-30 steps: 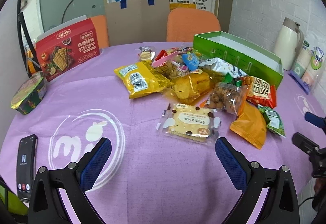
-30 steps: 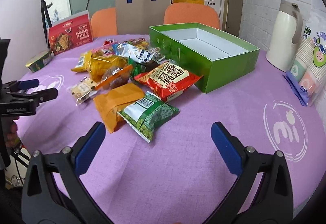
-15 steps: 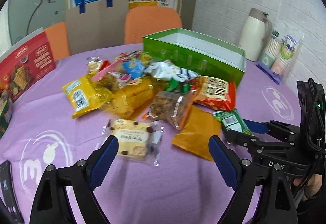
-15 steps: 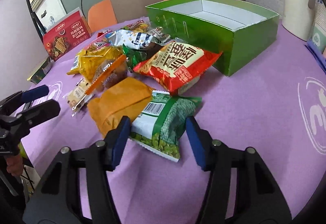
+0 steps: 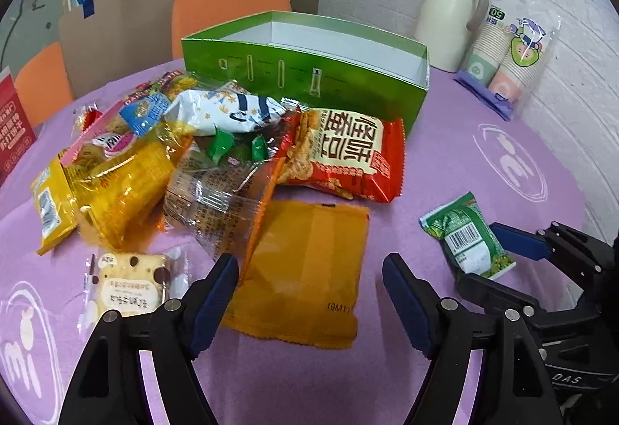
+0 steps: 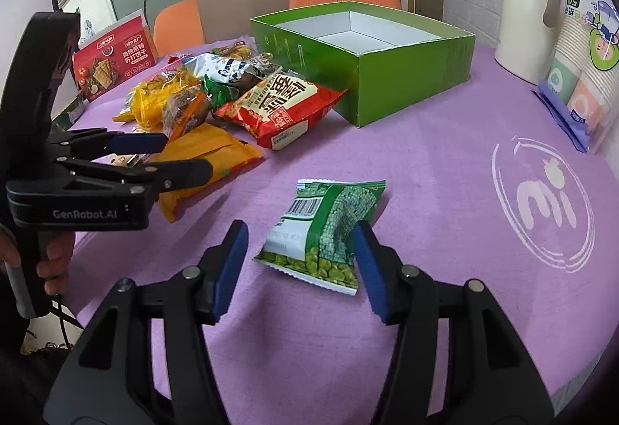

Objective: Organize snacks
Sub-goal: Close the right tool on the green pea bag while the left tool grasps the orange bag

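Left wrist view: left gripper [image 5: 307, 283] spread wide at bottom centre, pads straddling the near edge of the orange packet [image 5: 305, 270], nothing pinched. Snack pile [image 5: 174, 161] fills centre-left; red packet [image 5: 340, 154] leans right by the green box [image 5: 309, 76], upper centre, open-topped. Green pea packet [image 5: 466, 237] lies alone at right, right gripper's blue pad beside its right edge. Bare purple surface [image 5: 483, 154] right of the pile and along the bottom.

Right wrist view: right gripper [image 6: 300, 260] spread at bottom centre, pea packet [image 6: 325, 227] between the pads, right pad at its edge, left pad apart; not squeezed. Left gripper [image 6: 170, 154] enters from left over the orange packet [image 6: 205, 158]. Box [image 6: 387, 76] upper centre; open surface [image 6: 445, 173] between packet and box. Thermos [image 6: 526, 11] and cup packs [image 6: 580, 76] crowd the right edge.
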